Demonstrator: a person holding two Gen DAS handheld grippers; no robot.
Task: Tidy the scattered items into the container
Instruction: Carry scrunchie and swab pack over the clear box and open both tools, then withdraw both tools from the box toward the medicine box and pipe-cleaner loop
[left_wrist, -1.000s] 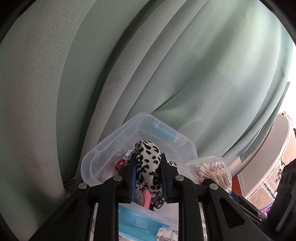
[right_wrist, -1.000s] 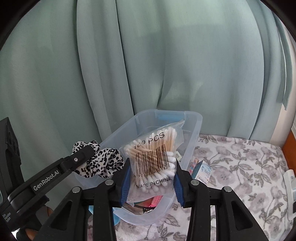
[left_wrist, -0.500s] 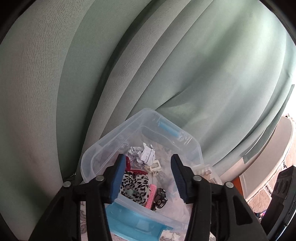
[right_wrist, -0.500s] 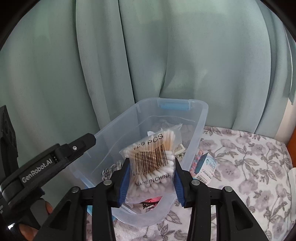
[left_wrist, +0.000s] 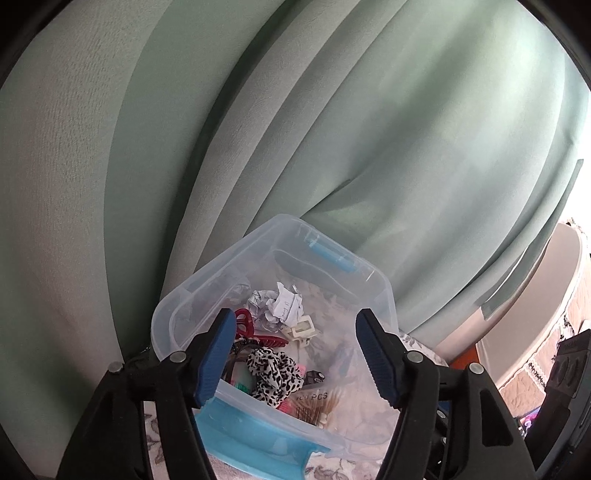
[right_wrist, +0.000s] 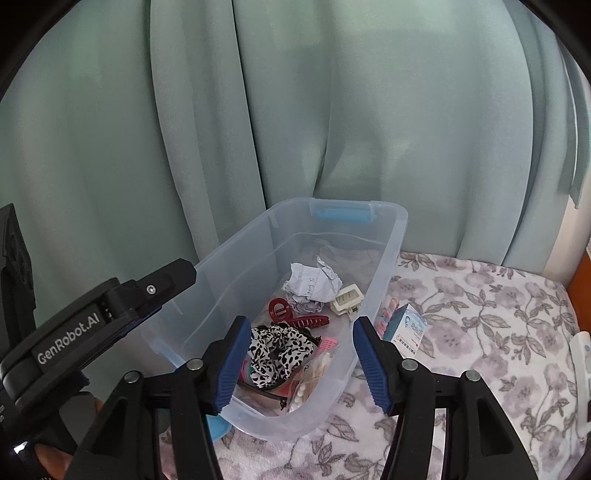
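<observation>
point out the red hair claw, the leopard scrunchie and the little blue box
red hair claw (right_wrist: 295, 317), right wrist view, on its toothed body
leopard scrunchie (right_wrist: 280, 350), right wrist view, on its folded fabric
little blue box (right_wrist: 406, 328), right wrist view, on its front face

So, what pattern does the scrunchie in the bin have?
The scrunchie is white with black leopard spots, clearest in the right wrist view.

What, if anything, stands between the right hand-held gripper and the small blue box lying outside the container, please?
Nothing visible does. The small blue box lies on the floral cloth against the container wall, just right of the open right hand-held gripper.
</observation>
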